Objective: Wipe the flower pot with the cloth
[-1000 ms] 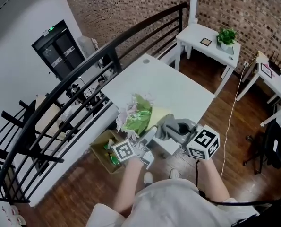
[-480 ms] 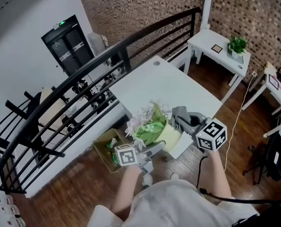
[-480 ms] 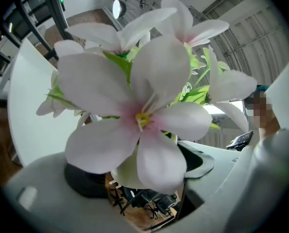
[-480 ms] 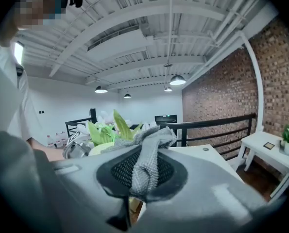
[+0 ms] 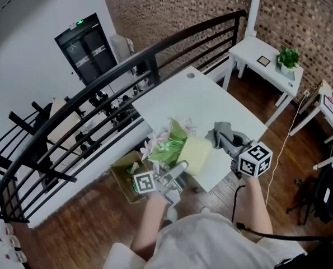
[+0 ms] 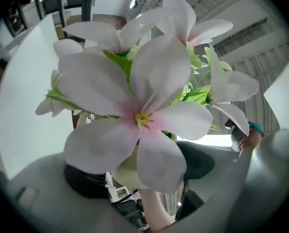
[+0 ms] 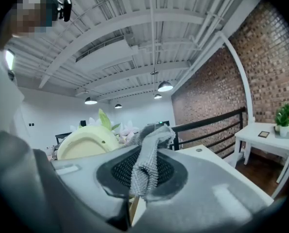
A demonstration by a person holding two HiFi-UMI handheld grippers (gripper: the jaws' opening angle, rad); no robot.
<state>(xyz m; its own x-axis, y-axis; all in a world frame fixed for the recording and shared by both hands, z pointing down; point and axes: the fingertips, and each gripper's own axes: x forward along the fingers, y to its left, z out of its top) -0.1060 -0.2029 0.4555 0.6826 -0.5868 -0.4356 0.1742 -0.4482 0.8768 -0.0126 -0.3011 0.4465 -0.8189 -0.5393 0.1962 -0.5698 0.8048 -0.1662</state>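
A pale yellow-green flower pot with pink-white flowers hangs tilted over the near corner of the white table. My left gripper is shut on it from below. In the left gripper view the flowers fill the frame and the pot's pale edge sits between the dark pads of the left gripper. My right gripper is shut on a grey cloth at the pot's right side. In the right gripper view the cloth drapes from the right gripper, with the pot's base just left of it.
A black railing runs along the table's far-left side. An open cardboard box with small items sits on the wooden floor below the left gripper. A white side table with a small green plant stands at the back right.
The right gripper with the cloth has slid from over the pot to its right side. The left gripper has turned and lifted the pot a little.
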